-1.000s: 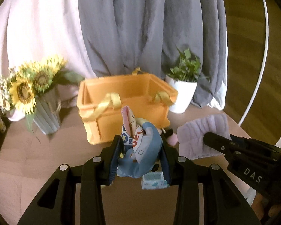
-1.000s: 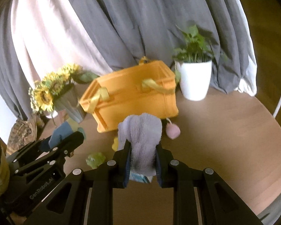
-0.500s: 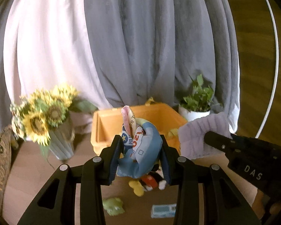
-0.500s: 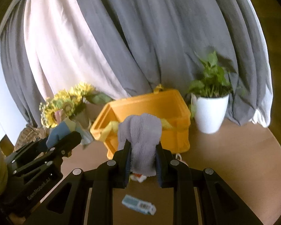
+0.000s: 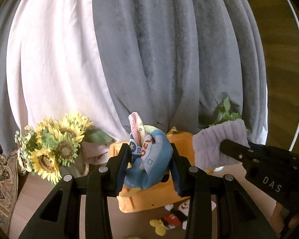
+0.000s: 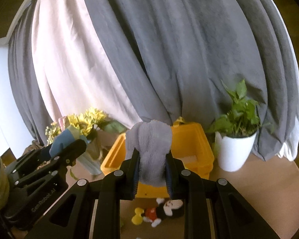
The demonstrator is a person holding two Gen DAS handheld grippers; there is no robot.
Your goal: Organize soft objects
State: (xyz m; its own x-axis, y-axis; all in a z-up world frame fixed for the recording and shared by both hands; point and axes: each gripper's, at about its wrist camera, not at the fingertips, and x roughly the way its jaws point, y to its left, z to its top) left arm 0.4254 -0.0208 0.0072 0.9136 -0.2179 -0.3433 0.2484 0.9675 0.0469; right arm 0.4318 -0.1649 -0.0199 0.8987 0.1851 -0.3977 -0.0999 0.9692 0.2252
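My left gripper [image 5: 149,169] is shut on a blue printed cloth [image 5: 151,161], held high above the table. My right gripper [image 6: 151,171] is shut on a fluffy lilac towel [image 6: 149,149], also raised; the towel also shows in the left wrist view [image 5: 215,149]. An orange crate [image 6: 189,145] with yellow handles stands on the table below and ahead of both grippers; it also shows in the left wrist view [image 5: 149,197]. A Mickey Mouse plush [image 6: 165,209] lies on the table in front of the crate; it also shows in the left wrist view [image 5: 175,215].
A vase of sunflowers [image 5: 53,149] stands left of the crate. A white pot with a green plant [image 6: 235,149] stands right of it. Grey and pale pink curtains hang behind the round wooden table [image 6: 259,189]. A patterned cushion [image 5: 0,179] sits at far left.
Both grippers have risen with their cloths still held. The crate and table items now sit lower in both views, and the Mickey plush has come into sight.
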